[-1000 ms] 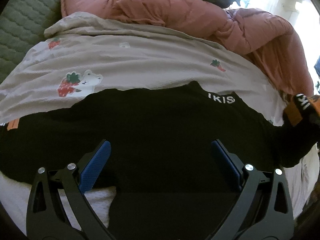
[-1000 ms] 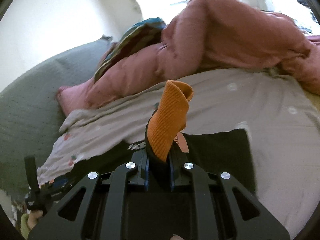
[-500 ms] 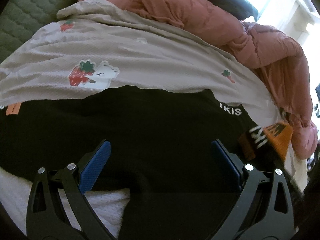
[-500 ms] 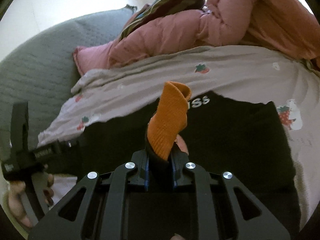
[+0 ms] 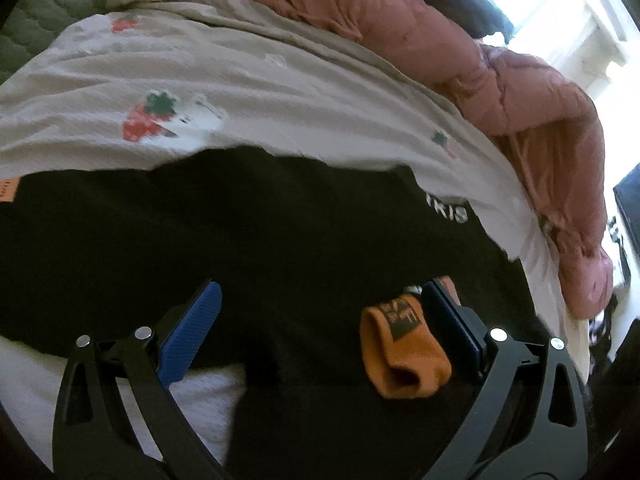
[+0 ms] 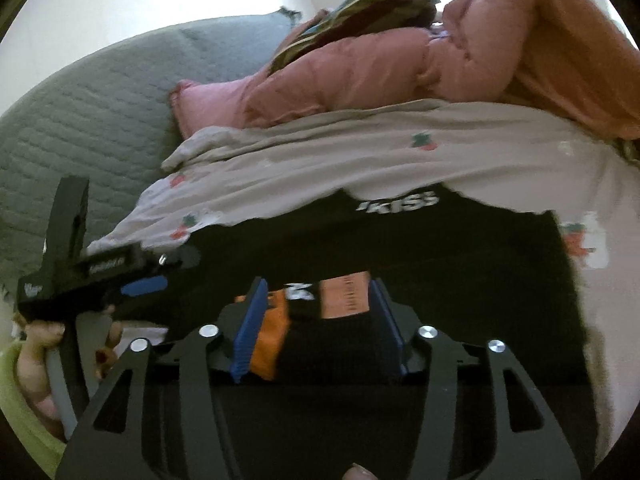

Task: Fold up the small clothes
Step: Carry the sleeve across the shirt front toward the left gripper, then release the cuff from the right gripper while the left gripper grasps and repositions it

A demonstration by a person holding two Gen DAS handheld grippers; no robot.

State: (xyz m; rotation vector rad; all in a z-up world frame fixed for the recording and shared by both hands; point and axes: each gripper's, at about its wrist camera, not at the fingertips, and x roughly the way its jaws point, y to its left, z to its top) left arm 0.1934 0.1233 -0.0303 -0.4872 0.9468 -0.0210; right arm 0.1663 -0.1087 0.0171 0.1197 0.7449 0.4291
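Note:
A black garment (image 5: 280, 248) with white lettering lies spread on the bed, and shows in the right wrist view (image 6: 460, 264) too. An orange-and-black sock (image 5: 404, 352) lies on it, just inside my left gripper's right finger. My left gripper (image 5: 320, 308) is open above the black garment. My right gripper (image 6: 320, 300) is open, its jaws apart around the sock (image 6: 320, 312), which lies flat between them on the garment. The left gripper (image 6: 144, 284) shows at the left of the right wrist view.
A beige sheet (image 5: 240, 92) with strawberry prints covers the bed beyond the garment. A bunched pink duvet (image 5: 500, 92) lies behind and to the right. A grey quilted headboard (image 6: 80, 120) stands at the left. A white towel (image 5: 208, 400) lies under the garment's near edge.
My right gripper has opened and let the sock down onto the black garment. The sock has come from the right to lie beside my left gripper's right finger.

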